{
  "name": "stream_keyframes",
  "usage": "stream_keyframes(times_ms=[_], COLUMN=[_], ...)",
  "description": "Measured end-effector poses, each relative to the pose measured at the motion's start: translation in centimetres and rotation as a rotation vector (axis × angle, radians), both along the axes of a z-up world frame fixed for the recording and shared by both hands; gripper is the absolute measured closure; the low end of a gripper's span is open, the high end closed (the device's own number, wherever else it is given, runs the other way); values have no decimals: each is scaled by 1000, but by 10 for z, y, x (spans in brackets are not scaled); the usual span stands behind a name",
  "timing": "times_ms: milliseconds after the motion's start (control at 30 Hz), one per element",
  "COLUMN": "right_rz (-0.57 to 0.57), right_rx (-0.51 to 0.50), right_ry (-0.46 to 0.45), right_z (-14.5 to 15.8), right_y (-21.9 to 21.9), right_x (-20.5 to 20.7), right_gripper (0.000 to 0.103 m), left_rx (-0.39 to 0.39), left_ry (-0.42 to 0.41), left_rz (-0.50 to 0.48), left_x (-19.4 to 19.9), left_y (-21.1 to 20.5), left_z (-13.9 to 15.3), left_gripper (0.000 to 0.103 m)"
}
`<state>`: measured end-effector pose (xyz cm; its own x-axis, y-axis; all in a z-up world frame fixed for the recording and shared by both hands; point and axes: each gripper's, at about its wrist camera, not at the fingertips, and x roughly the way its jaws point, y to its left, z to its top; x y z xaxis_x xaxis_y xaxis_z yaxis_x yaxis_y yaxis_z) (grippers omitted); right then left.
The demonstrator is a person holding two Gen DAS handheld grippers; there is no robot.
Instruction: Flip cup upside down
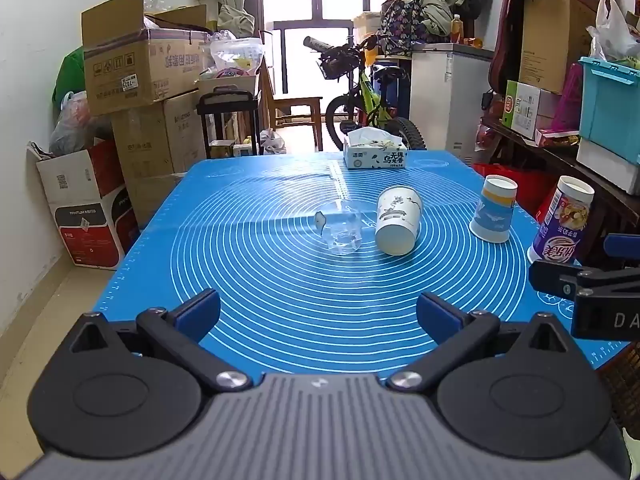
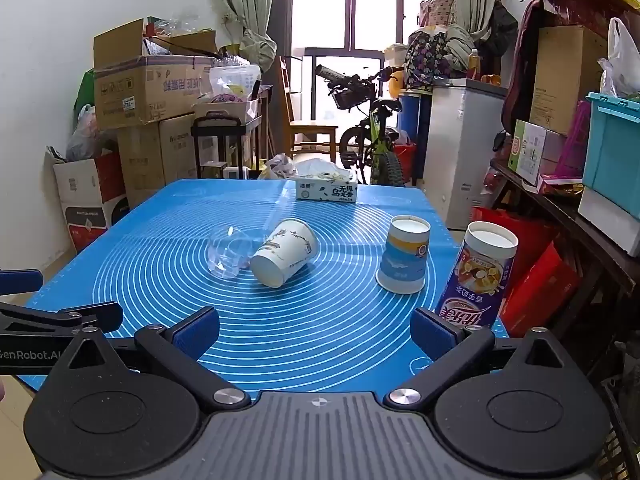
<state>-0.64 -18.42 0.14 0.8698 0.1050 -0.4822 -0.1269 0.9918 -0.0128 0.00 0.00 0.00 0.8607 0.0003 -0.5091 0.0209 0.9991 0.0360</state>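
A white paper cup [image 1: 398, 219] with a branch print lies on its side on the blue mat [image 1: 280, 280], base toward me; it also shows in the right wrist view [image 2: 285, 252]. A clear plastic cup [image 1: 340, 232] lies on its side just left of it, and shows in the right wrist view [image 2: 230, 254] too. A blue-and-white paper cup [image 1: 494, 209] [image 2: 403, 254] stands upside down at the right. A purple milk-tea cup [image 1: 560, 220] [image 2: 476, 276] stands upside down at the mat's right edge. My left gripper [image 1: 318, 314] and right gripper [image 2: 314, 330] are open, empty, near the front edge.
A tissue box [image 1: 375, 154] [image 2: 327, 189] sits at the mat's far edge. Cardboard boxes [image 1: 140, 76] stack at the left, a bicycle [image 1: 360, 96] and white cabinet [image 1: 448, 92] behind, cluttered shelves [image 1: 580, 128] at the right. The other gripper [image 1: 592, 280] [image 2: 52, 328] shows at each view's side.
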Motion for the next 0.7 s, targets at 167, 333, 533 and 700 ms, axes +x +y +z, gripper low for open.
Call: stream_keyframes(times_ms=[167,333,533,700], right_rz=[-4,-3,-2,-2], right_rx=[1,8,8,7], right_ry=[0,1,1,2], right_z=[0,0,0,0], right_y=[0,0,1,1], right_x=[0,0,0,0], right_gripper=[0,0,0,0], left_rx=[2,-2,-8,5], left_ry=[-1,-5,-3,-4], left_rz=[-2,-4,-9,-15], left_x=[0,0,-2,-1], left_y=[0,3,7,-1], left_z=[0,1,2,0], left_gripper=[0,0,0,0])
